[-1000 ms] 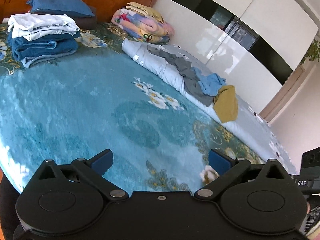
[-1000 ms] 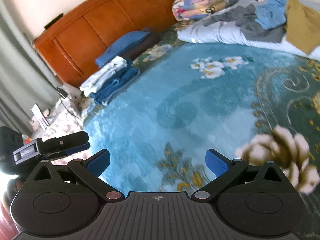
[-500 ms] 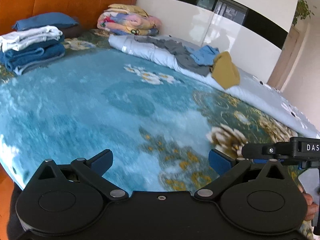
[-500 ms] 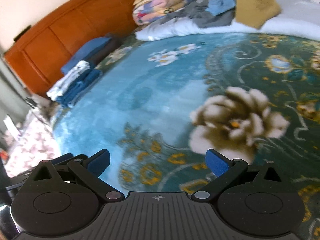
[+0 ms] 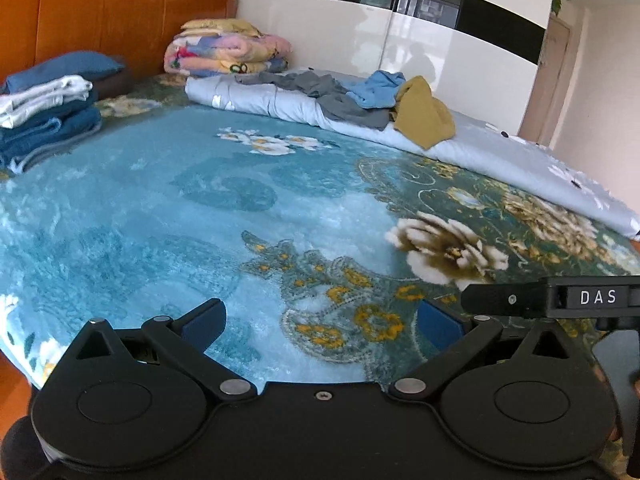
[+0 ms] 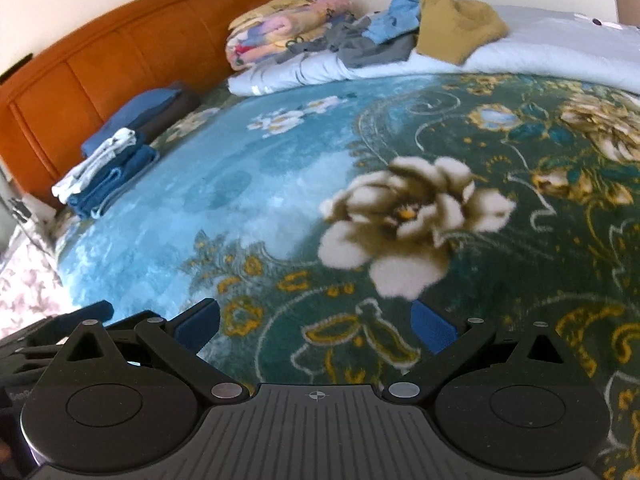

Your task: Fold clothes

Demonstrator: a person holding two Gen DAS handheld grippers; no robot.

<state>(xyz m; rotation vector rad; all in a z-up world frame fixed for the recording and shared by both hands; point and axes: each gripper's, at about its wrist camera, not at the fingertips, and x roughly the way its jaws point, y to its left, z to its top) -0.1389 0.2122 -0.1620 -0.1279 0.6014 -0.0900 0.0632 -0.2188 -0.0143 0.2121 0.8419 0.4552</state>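
Loose clothes lie in a heap on a rolled pale-blue quilt (image 5: 500, 156) across the bed: a grey garment (image 5: 332, 100), a light-blue one (image 5: 378, 88) and a mustard one (image 5: 424, 114). The right wrist view shows the same mustard garment (image 6: 456, 28) and grey garment (image 6: 372, 50). A stack of folded clothes (image 5: 44, 112), white on dark blue, sits near the headboard, also visible as the folded stack (image 6: 104, 172). My left gripper (image 5: 320, 322) is open over the blue floral blanket, holding nothing. My right gripper (image 6: 314, 322) is open too, far from the heap.
The blue floral blanket (image 5: 160, 208) covers the bed. An orange wooden headboard (image 6: 120, 64), a blue pillow (image 5: 68, 68) and a folded patterned blanket (image 5: 228, 50) stand at the back. White wardrobe doors (image 5: 400, 36) rise behind the bed. The other gripper's body (image 5: 560, 296) shows at right.
Both views have swung right and lower across the bed; the clothes heap now sits nearer the middle of view. Both grippers stayed open and empty.
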